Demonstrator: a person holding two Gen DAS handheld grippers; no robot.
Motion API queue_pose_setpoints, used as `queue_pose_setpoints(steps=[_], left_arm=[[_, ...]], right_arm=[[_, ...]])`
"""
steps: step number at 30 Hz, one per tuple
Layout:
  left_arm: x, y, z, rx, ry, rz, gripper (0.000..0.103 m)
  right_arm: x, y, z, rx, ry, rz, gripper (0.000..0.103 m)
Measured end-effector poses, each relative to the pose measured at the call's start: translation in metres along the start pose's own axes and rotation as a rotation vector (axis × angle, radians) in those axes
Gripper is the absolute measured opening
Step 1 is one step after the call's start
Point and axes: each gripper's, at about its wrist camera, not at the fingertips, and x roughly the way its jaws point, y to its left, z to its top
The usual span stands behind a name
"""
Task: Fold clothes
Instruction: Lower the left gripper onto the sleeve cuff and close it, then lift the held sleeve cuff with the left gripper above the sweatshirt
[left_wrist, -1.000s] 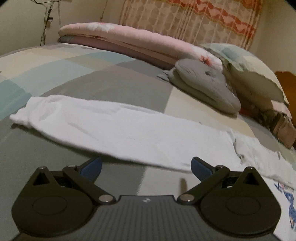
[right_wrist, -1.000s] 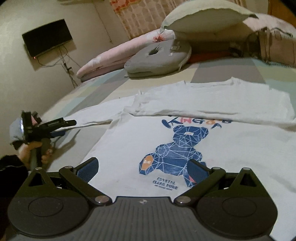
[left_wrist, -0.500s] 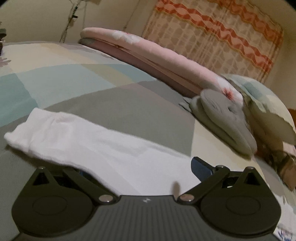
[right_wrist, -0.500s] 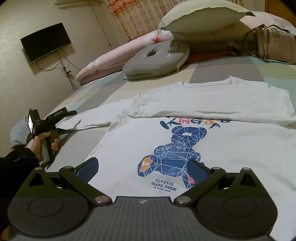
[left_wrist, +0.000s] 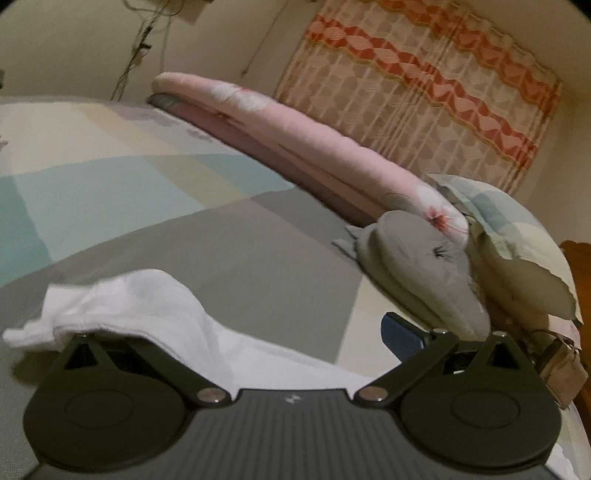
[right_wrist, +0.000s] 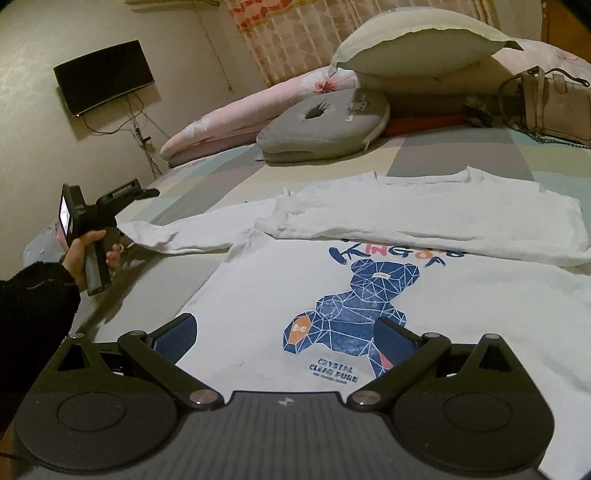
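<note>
Firstly, left wrist view. No writing is showing. Your left gripper (left_wrist: 280, 334) is sitting with its jaws spread wide; one blue pad (left_wrist: 400, 338) is showing at right, the other is lying hidden under cloth. The white sleeve (left_wrist: 147, 314) is draping over the left finger and running down to the right across the gap between the fingers; whether it is being pinched, you cannot tell. The cuff end is pointing left. Beyond it are lying the patchwork bedspread (left_wrist: 110, 192), a pink folded quilt (left_wrist: 295, 140), a grey ring cushion (left_wrist: 417, 266) and a pillow (left_wrist: 517, 251).

Next, right wrist view. The white shirt (right_wrist: 424, 295) is lying flat on the bedspread (right_wrist: 436, 155), its upper part folded over. Its print is reading "KING", "be" and "CRYSTAL CLEAR PURE" around a blue bear (right_wrist: 351, 314). The sleeve (right_wrist: 207, 232) is stretching leftward to your left gripper (right_wrist: 147, 194), held in your hand (right_wrist: 83, 254). Your right gripper (right_wrist: 284, 334) is hovering over the hem, jaws wide apart, gripping nothing. A wall television (right_wrist: 103, 75) and a handbag (right_wrist: 554, 107) are standing behind.
</note>
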Motion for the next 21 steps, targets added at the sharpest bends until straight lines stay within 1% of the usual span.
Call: queue_pose_setpoints(steps=[2,8,11,18,21], left_arm=[[-0.004,-0.011,0.003,0.016,-0.002,-0.015,0.102],[-0.015,-0.049,0.012,0.069,0.006,-0.046,0.102],[-0.02,-0.071,0.014,0.096,0.025,-0.066,0.102],[-0.018,-0.128,0.011,0.165,0.111,-0.126,0.102],[-0.018,-0.151,0.01,0.181,0.125,-0.155,0.102]], right_arm=[[0.0,0.0,0.0,-0.002,0.003,0.001,0.103],[0.005,-0.001,-0.002,0.009,0.055,0.033,0.103],[0.005,-0.002,-0.002,0.026,0.076,0.045,0.103],[0.006,-0.006,-0.004,0.067,0.124,0.073,0.103],[0.006,-0.008,-0.005,0.084,0.144,0.086,0.103]])
